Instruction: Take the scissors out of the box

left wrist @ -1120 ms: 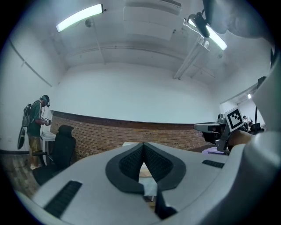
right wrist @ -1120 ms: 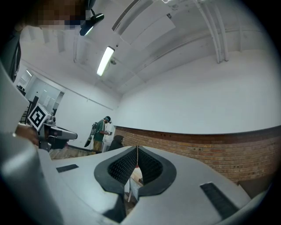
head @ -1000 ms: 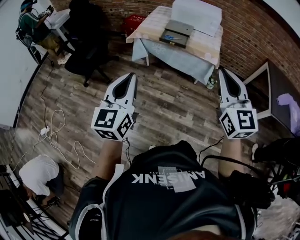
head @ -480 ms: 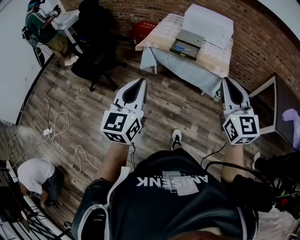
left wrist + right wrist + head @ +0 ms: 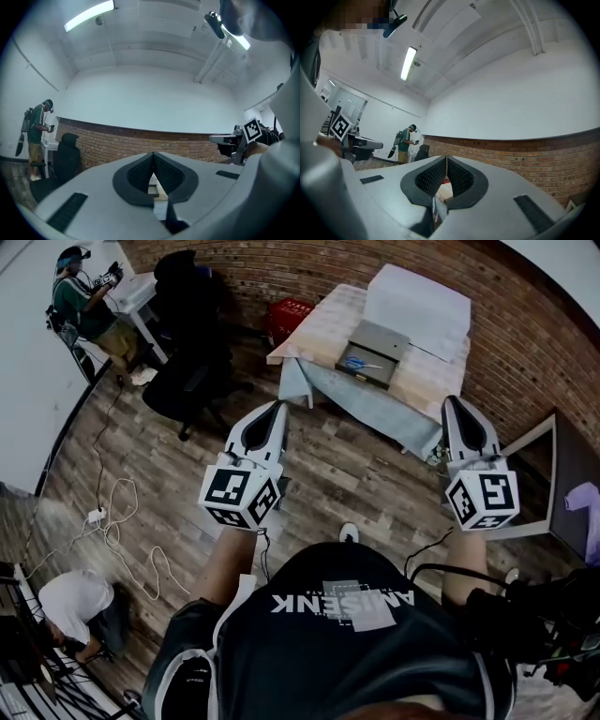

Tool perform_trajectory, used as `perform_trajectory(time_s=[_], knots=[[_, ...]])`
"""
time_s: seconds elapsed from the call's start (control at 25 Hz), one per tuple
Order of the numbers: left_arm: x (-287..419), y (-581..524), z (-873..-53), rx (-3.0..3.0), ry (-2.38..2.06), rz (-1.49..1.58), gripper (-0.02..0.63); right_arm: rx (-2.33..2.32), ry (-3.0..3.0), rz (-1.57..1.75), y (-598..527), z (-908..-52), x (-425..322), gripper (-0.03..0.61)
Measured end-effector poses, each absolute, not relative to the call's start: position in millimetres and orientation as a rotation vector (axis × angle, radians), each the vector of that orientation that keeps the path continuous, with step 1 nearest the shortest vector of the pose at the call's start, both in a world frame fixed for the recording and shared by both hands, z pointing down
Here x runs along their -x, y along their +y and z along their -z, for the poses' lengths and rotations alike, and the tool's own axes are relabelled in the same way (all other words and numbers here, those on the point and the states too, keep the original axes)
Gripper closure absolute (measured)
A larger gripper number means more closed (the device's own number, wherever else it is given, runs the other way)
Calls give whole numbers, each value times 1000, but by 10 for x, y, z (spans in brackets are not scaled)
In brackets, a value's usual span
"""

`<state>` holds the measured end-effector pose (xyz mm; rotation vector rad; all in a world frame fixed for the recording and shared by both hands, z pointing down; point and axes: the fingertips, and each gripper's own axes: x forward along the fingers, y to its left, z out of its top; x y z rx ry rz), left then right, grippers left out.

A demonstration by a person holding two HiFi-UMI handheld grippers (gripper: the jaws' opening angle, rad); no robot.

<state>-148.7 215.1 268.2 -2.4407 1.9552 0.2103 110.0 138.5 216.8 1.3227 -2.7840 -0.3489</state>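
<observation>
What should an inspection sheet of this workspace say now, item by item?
surface: table with a cloth, against the brick wall, ahead of both grippers.
job's things: scissors lie in the open grey box on the table.
clutter: white box behind the grey box; red crate on the floor.
grippers: left gripper and right gripper, jaws together, empty, over the floor short of the table.
cables: white cable loose on the floor at left.
surroundings: black chair; standing person; crouching person.
</observation>
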Motion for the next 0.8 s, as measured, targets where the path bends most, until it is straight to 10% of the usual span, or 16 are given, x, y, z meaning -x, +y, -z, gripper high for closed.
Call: perform_trajectory(time_s=[0.8], knots=[[758,574,-2672,2465,1943,-75,601,-1316,-2845,215,-203,-2367,-1830,535]])
